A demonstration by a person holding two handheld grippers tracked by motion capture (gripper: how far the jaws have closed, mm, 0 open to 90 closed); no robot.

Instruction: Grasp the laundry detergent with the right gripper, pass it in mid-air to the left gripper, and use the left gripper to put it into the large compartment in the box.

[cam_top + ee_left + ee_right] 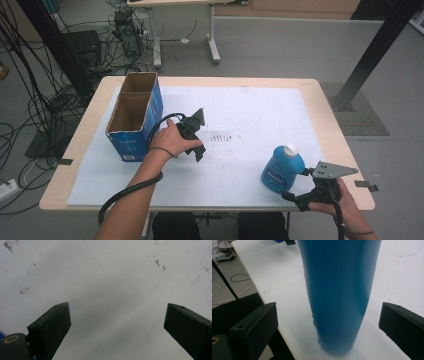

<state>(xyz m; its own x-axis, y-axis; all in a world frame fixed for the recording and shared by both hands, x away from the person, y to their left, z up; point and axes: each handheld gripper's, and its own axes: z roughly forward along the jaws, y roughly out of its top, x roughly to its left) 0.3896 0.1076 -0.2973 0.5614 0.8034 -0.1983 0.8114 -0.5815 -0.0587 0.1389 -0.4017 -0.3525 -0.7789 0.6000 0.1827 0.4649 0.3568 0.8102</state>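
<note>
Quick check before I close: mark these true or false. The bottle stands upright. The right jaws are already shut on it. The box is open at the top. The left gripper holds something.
1. The bottle stands upright: true.
2. The right gripper is shut on it: false; its jaws stand open either side of the bottle, not touching.
3. The box is open at the top: true.
4. The left gripper holds something: false; its jaws are open over the bare white mat.

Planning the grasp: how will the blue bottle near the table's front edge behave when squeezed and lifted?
The blue bottle looks like smooth plastic, so it may slip or flex. It stands upright and narrows toward its base, so a nudge could tip it. The right gripper is open around it.
</note>
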